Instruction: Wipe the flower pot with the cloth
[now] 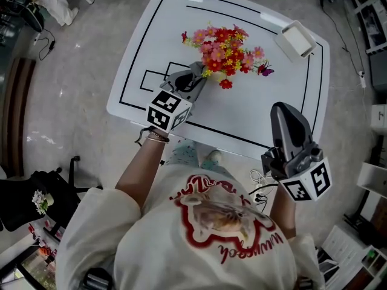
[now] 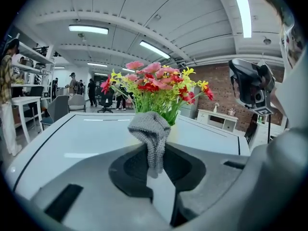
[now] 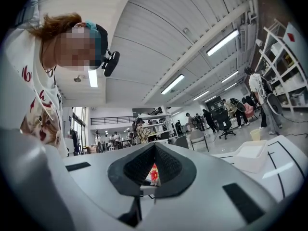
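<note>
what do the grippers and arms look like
The left gripper and right gripper are grey moulded shells with dark pads, each bearing a white cube of black square markers. Loose white sleeves; a bracelet on the left wrist.

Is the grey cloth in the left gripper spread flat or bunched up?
Bunched up: the cloth droops as a folded lump from the left gripper, whose jaws pinch it.

White table (image 1: 254,116), grey floor (image 1: 91,71), brick wall (image 2: 219,88), ceiling striplights (image 2: 88,29)

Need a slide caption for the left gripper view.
Left gripper, jaws shut on a grey knitted cloth, facing the flowers on the white table.
</note>
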The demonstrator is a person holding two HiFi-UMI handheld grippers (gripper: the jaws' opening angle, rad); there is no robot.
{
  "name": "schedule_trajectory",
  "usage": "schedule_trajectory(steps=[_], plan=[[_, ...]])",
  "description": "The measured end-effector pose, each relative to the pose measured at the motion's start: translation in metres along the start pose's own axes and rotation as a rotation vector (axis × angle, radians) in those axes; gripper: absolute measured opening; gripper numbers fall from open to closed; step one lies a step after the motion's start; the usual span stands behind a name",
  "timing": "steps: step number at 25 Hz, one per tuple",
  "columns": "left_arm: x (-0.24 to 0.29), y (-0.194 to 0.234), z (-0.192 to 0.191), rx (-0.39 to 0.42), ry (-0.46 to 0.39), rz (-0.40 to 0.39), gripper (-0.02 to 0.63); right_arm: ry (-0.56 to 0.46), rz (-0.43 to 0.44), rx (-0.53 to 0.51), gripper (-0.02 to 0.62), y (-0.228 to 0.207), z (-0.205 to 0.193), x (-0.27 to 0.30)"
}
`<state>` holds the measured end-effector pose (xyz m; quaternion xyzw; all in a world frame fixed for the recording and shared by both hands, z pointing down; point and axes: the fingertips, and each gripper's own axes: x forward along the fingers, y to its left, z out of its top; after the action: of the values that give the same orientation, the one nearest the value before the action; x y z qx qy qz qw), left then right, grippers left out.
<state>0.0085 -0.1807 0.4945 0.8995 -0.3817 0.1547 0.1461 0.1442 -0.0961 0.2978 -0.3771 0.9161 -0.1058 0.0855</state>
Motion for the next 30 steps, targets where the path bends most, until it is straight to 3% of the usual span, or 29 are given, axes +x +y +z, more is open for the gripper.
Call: schedule_trajectory(steps=[13, 30], plan=[[0.006, -0.025, 0.004, -0.098, -0.044, -0.024, 0.052, 0.002, 0.034, 0.006, -0.002, 0.005, 0.002, -0.006], [-0.032, -0.063, 0.022, -0.086, -0.159, 0.001, 0.052, 0.022, 0.045, -0.050, -0.002, 0.011, -0.006, -0.023]])
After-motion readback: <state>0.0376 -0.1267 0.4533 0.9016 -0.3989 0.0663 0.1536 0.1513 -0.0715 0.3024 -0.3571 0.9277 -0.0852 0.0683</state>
